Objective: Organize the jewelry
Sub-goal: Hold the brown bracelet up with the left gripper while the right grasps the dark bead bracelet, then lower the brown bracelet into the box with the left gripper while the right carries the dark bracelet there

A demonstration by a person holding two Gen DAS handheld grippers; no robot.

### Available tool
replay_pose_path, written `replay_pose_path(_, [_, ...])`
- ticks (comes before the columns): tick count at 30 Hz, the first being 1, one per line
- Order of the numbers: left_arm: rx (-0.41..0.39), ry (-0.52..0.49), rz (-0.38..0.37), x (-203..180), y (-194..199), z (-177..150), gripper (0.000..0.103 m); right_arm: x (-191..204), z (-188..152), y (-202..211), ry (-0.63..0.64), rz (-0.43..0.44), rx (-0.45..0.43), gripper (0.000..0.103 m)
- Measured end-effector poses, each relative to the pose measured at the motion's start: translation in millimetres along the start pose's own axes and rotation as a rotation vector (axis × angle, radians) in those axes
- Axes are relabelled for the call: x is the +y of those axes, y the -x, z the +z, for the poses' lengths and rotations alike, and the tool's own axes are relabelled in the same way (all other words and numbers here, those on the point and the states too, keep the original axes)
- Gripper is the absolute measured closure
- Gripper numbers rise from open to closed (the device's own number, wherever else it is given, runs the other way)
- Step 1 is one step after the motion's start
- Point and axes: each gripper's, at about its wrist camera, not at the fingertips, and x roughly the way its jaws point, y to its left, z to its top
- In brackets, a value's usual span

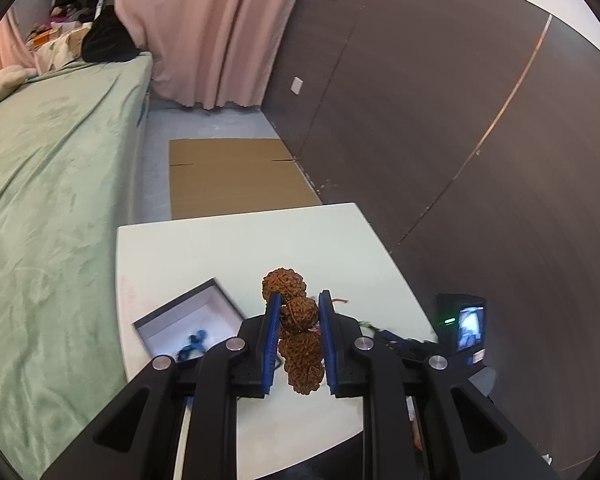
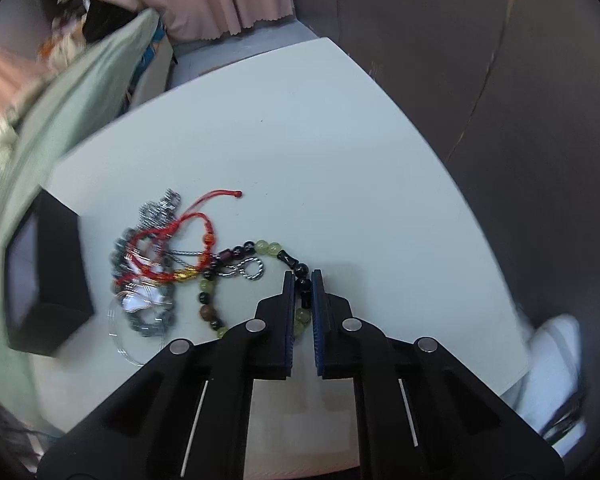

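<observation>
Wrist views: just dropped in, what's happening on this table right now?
A person is sorting jewelry with two handheld grippers. The left gripper holds a strand of big brown beads up above the table, near the open box, which already has a blue piece inside. The right gripper is shut on the dark beads of a green and black bracelet that lies on the table beside the tangled pile.

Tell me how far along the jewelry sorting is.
Early. One blue piece lies in the open box. The left gripper holds a brown bead bracelet; the right gripper pinches the green-and-black bead bracelet. A tangled pile remains.
</observation>
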Motion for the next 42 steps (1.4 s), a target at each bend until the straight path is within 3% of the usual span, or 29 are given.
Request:
replay_pose_path(11, [0.043, 0.035, 0.022, 42.2, -17.9, -16.4, 0.084, 14.7, 4.6, 61.6, -0.061, 0.213, -0.119, 0.095])
replay_pose_path(14, [0.025, 0.048, 0.063, 50.1, -17.3, -21.1, 0.043, 25.3, 1.3, 73.8, -0.053, 0.247, -0.149, 0.095])
replay_pose_path(19, [-0.009, 0.079, 0.061, 68.4, 3.3, -25.0, 0.044, 52.5, -0.9, 93.6, -0.007, 0.315, -0.177, 0.095])
replay_pose_path(24, [-0.038, 0.109, 0.049, 83.3, 29.7, -29.5, 0.038, 83.6, 3.1, 120.1, 0.063, 0.369, -0.195, 0.095])
replay_pose_path(29, [-0.052, 0.12, 0.032, 88.6, 48.4, -35.7, 0.035, 116.1, 7.4, 141.0, 0.14, 0.369, -0.187, 0.095])
replay_pose_path(32, [-0.066, 0.129, 0.026, 91.9, 60.9, -39.6, 0.027, 136.5, 9.9, 149.8, 0.184, 0.367, -0.171, 0.095])
replay_pose_path(39, [-0.113, 0.164, 0.062, 102.6, 88.4, -43.8, 0.021, 177.0, 20.0, 136.1, 0.256, 0.421, -0.051, 0.093])
replay_pose_path(40, [-0.115, 0.168, 0.07, 103.1, 89.2, -44.4, 0.021, 181.3, 22.5, 130.3, 0.261, 0.425, -0.016, 0.092])
replay_pose_path(42, [-0.11, 0.169, 0.083, 102.0, 87.5, -45.2, 0.021, 182.6, 28.5, 127.5, 0.28, 0.446, -0.004, 0.076])
